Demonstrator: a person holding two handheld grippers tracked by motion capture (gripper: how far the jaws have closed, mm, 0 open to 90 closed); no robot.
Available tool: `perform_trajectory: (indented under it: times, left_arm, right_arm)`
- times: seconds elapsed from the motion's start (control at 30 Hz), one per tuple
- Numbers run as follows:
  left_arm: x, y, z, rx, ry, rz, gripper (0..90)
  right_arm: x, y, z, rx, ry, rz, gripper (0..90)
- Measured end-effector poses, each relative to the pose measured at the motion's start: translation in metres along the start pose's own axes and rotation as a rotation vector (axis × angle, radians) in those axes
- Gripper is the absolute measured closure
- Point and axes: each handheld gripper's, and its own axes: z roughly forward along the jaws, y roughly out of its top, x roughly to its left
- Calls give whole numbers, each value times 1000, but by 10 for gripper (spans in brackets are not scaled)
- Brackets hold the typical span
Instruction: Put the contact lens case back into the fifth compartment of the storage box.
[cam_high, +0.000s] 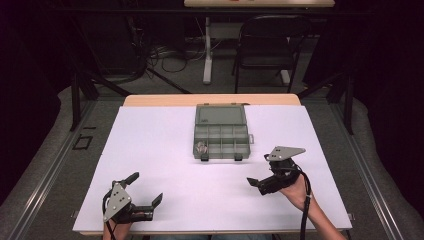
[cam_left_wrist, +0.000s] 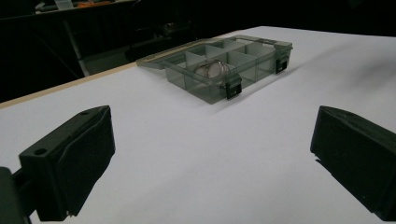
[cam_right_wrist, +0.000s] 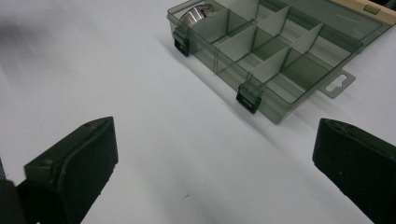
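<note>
While apart, both tongs wide, empty.

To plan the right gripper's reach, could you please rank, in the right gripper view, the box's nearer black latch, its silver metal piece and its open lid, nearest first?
1. Nearer black latch, on the box's front wall.
2. Silver metal piece, far-left compartment.
3. Open lid, behind the compartments.

**Light and picture quality**

White surface evenly, brightly lit; surroundings beyond its edges nearly black. Soft shadow beside the box in the right gripper view. Near claws blurred in both gripper views. High view soft, slightly grainy.
</note>
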Motion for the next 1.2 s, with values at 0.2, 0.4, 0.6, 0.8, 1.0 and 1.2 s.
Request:
perform_trajectory:
  times: [0.2,0.4,0.6,0.8,1.0,1.2]
  left_arm:
    - [0,0,0,0,0,-2,1]
    - [0,-1,0,1,1,-5,1]
    - [1,-1,0,3,2,-4,0]
    - [1,-1,0,3,3,-5,0]
    - [1,-1,0,6,2,-5,0]
    - [0,-1,0,8,2,-5,0]
  right_arm:
    - [5,-13,-6,-18,-23,-11,0]
    - [10,-26,-10,-20,-26,-6,0]
    - [12,-41,-12,-26,-29,-5,0]
    - [14,-50,-14,-39,-32,0,0]
    - [16,-61,-19,-49,-50,2,0]
    - [18,-72,-25,-76,-73,14,0]
